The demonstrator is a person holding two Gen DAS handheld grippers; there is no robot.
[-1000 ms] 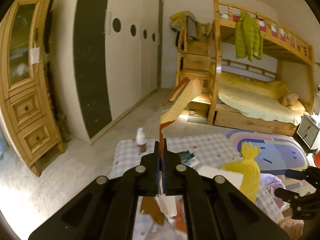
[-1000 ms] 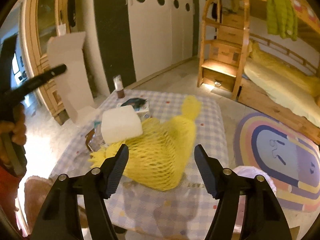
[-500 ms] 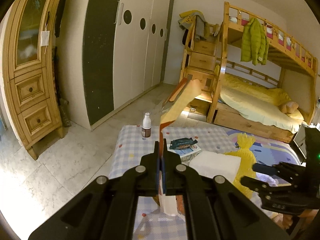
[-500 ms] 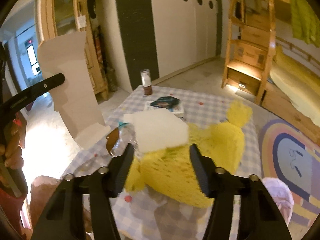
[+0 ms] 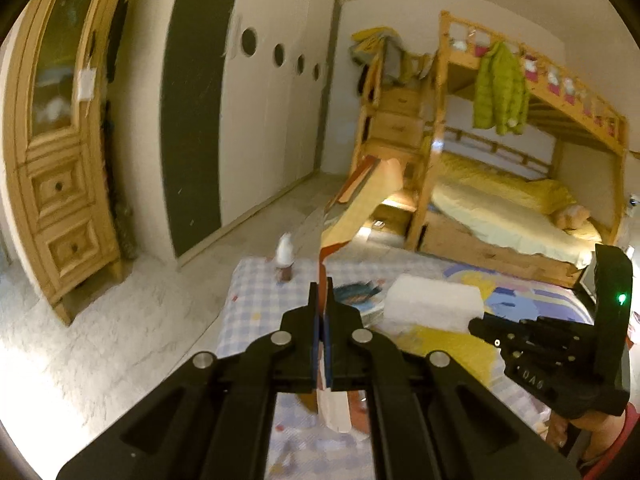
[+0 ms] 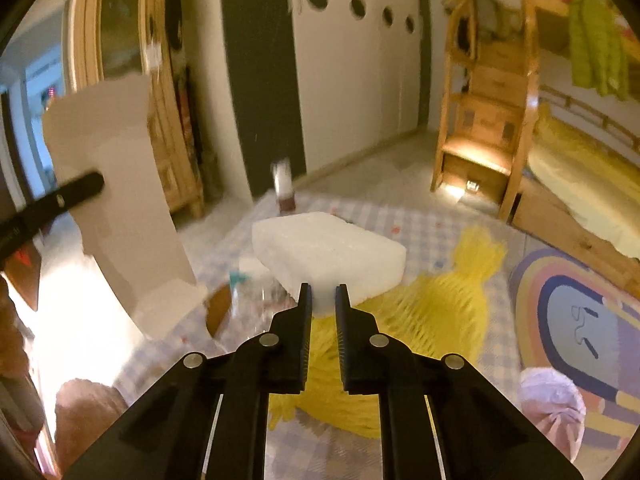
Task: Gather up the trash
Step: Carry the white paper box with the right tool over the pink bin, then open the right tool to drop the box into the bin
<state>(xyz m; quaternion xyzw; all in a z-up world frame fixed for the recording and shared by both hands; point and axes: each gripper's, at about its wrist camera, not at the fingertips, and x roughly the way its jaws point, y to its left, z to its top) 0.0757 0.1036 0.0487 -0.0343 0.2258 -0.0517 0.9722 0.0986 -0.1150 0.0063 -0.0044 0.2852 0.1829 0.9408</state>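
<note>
Two handheld black grippers work over a low table covered in a pale checked cloth (image 6: 420,232), where the rubbish lies scattered. The left gripper (image 5: 322,312) is clamped tight on a flattened piece of cardboard packaging, tan and white with a red-brown edge (image 5: 360,208). It pinches the sheet near its lower end, so most of the card stands up and away from the table, clear of the other litter.

The right gripper (image 6: 323,300) reaches in at a downward slant toward a white rectangular block of foam (image 6: 328,252). Its jaws are closing around the block's near corner; a narrow gap remains, and I cannot tell whether the pads press the foam yet. Taking a corner makes sense, since the block looks too wide to span.

That foam block rests partly on a yellow foam-mesh fruit sleeve (image 6: 452,312), which sprawls across the cloth beneath and beside it. A crumpled clear plastic wrapper (image 6: 256,300) lies just to the block's left. At the table's far edge stands a small white bottle with a dark base (image 6: 283,188), upright and blurred.
</note>
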